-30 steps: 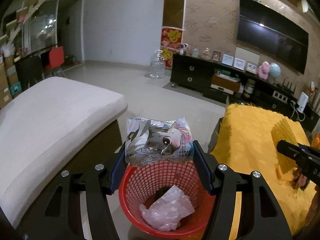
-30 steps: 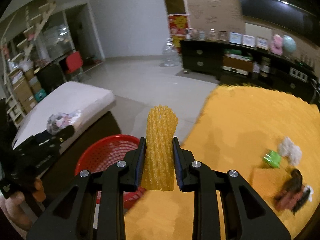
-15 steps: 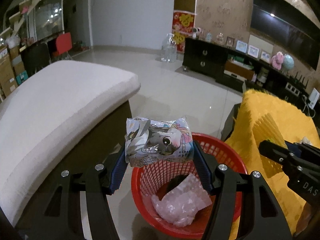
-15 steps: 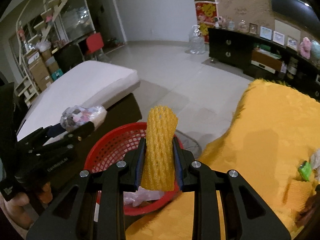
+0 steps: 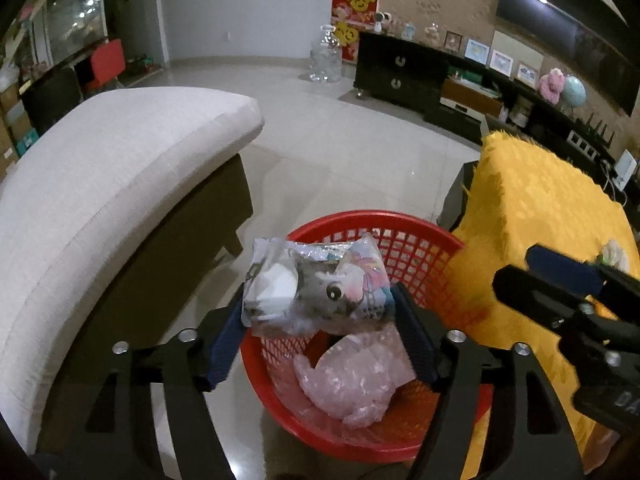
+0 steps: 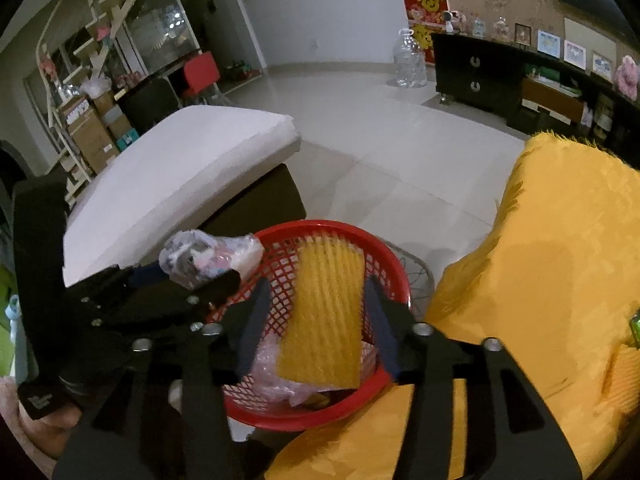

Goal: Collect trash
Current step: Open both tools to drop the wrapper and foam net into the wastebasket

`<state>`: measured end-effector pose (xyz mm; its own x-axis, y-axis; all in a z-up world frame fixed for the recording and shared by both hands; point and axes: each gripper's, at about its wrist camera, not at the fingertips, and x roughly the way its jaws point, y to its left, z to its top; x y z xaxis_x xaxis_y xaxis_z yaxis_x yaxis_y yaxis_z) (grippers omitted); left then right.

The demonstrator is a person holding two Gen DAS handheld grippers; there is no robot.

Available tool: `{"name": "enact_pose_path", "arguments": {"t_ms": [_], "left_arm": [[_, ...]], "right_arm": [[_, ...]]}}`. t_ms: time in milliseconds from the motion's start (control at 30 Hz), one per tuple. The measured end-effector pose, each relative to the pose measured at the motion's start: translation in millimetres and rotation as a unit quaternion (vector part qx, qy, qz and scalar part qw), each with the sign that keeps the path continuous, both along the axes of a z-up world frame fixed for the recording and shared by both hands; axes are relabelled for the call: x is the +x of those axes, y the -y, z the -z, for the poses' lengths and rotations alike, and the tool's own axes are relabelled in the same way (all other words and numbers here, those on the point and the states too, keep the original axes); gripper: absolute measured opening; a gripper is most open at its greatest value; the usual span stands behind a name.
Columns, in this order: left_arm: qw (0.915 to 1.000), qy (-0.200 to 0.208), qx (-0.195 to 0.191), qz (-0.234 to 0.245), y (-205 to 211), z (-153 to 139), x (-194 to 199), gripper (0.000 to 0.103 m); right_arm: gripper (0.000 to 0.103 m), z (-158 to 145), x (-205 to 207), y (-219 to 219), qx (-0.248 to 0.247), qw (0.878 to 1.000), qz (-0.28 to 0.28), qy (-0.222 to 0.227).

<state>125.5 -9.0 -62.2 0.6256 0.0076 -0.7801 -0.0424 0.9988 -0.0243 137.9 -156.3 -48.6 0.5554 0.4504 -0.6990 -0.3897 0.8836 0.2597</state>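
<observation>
My landmark is the red mesh basket (image 5: 424, 240), which stands on the tiled floor between the white-cushioned seat (image 5: 120, 184) and the yellow-covered surface (image 5: 552, 208). Inside it, on the bottom, lies a crumpled pinkish plastic bag (image 5: 352, 380).

The cartoon-printed snack wrapper (image 5: 316, 288) hangs above the basket's near-left rim, between the blue pads of my left gripper (image 5: 320, 324). Those jaws have just been opening further. The wrapper's left edge is against the left pad and its right edge just meets the right pad; I cannot tell whether any real pressure is left on it.

The yellow foam net sleeve (image 6: 324, 312) sits over the basket's interior in the right wrist view, tilted and motion-blurred. My right gripper (image 6: 316, 320) has just been opening its jaws, which now stand apart on either side of the sleeve with a visible gap on each side; the pads are not pressing it.

From the left wrist view, the right gripper's fingers reach in over the yellow cover, right of the basket. In the right wrist view, a hand (image 6: 44, 428) holding the left gripper shows left of the basket.

Beyond the basket, across the floor, stand a clear water jug (image 5: 326, 60) and a dark low cabinet (image 5: 404, 76).
</observation>
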Motion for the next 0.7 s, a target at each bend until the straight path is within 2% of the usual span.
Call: {"name": "enact_pose_path", "arguments": {"t_ms": [233,467,700], "left_arm": [[1.0000,0.005,0.005,0.006,-1.1,-3.1,-7.2,0.077],[0.9985,0.053,0.012,0.001,1.4,-19.7,-16.1,0.082],[0.9966,0.080,0.012,0.014,12.3,-32.1,-22.0,0.084]], "right_arm": [[0.056,-8.6,-6.3,7.8,0.007,1.000,0.010,0.009],[0.056,-17.7,-14.0,20.0,-0.002,0.999,0.031,0.030],[0.063,-28.4,-29.9,36.3,-0.019,0.996,0.058,0.060]]}}
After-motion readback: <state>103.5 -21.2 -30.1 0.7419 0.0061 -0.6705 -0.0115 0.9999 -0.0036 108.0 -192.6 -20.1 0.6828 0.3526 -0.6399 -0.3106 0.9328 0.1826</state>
